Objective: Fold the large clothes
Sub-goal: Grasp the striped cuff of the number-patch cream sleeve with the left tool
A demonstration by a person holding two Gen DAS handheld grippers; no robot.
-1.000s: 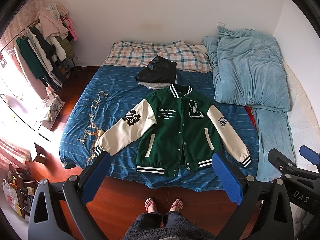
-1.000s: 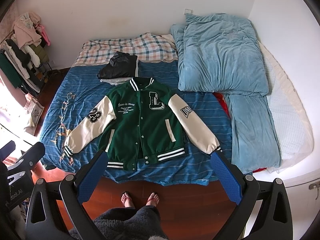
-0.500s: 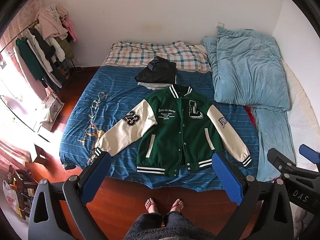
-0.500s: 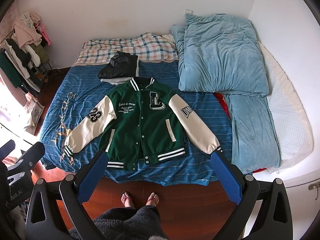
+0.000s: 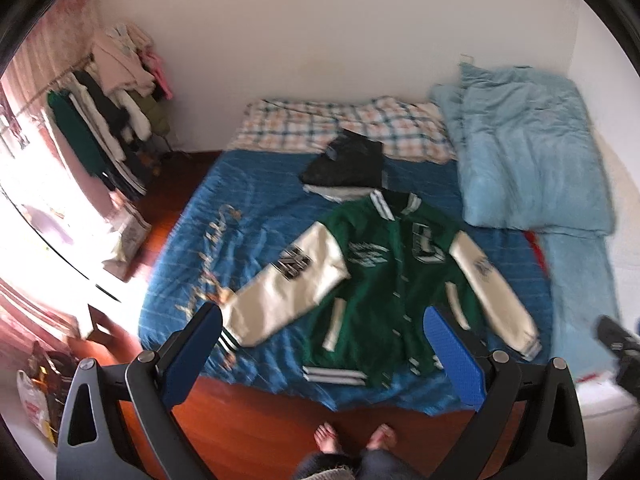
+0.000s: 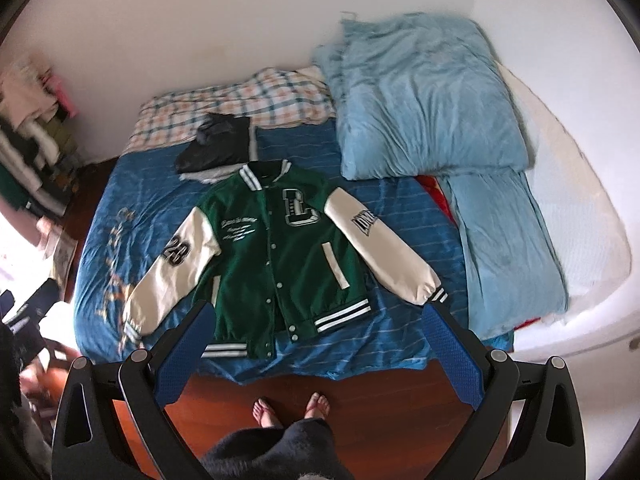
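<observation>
A green varsity jacket [image 5: 384,276] [image 6: 280,256] with cream sleeves lies flat, front up and buttoned, on the blue striped bed cover [image 5: 240,248] [image 6: 132,196], hem toward the bed's near edge. Both sleeves spread out to the sides. My left gripper [image 5: 324,350] is open, held high above the bed's near edge with nothing between its blue pads. My right gripper [image 6: 318,350] is open too, hanging over the jacket's hem and empty. The left wrist view is blurred.
A folded dark garment [image 5: 344,160] [image 6: 218,146] lies beyond the collar, by a plaid pillow [image 6: 240,100]. Light blue duvets [image 5: 524,148] [image 6: 424,100] fill the bed's right side. A clothes rack [image 5: 104,120] stands at left. A person's bare feet [image 6: 292,404] stand on the wooden floor.
The left wrist view has shifted, with the bed now further right and lower in the frame and blurred by motion. The right view has moved a little toward the jacket. Both grippers stay open.
</observation>
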